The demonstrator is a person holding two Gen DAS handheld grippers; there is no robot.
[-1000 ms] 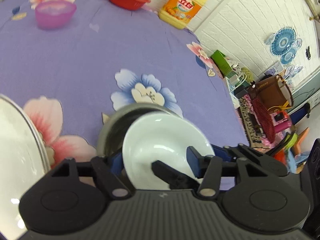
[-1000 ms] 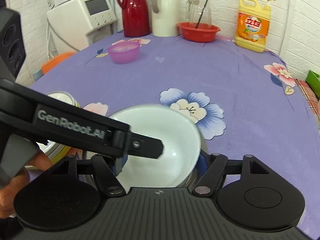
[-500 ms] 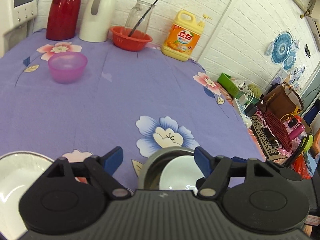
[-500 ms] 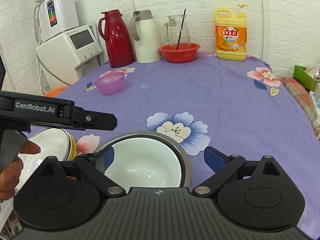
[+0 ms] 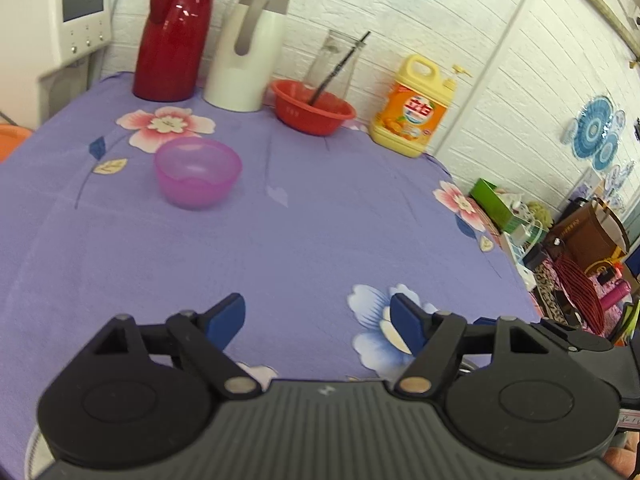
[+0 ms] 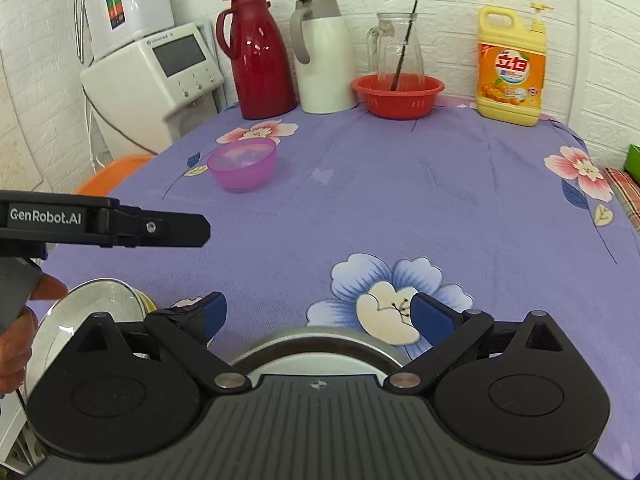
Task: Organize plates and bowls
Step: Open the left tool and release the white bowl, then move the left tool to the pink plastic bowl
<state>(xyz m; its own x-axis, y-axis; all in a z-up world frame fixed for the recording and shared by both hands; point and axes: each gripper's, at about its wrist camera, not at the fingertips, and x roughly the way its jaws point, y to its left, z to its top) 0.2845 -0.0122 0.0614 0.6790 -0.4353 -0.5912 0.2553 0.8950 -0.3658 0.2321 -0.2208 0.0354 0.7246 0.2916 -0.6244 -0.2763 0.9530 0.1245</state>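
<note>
A white bowl [image 6: 312, 365] rests inside a steel bowl [image 6: 320, 336] at the table's near edge, just under my right gripper [image 6: 320, 314]. That gripper is open, with its blue pads to either side above the rim and touching nothing. A stack of plates [image 6: 96, 306] lies to the left of the steel bowl. My left gripper [image 5: 316, 316] hangs over bare cloth, its jaws opening with nothing between them; one of its fingers [image 6: 176, 228] shows in the right wrist view. A pink bowl [image 5: 198, 172] stands farther back, toward the left.
Along the back wall stand a red flask [image 6: 260, 56], a white jug [image 6: 322, 56], a glass pitcher [image 6: 394, 48] behind a red basin [image 6: 398, 94], and a yellow detergent bottle [image 6: 510, 66]. A white appliance [image 6: 160, 80] is off the table's left. A hand [image 6: 16, 332] holds the left gripper.
The left gripper let go of the white bowl in the steel bowl, opened wide, and lifted back to face the far table. The right gripper also drew back and up from the bowls.
</note>
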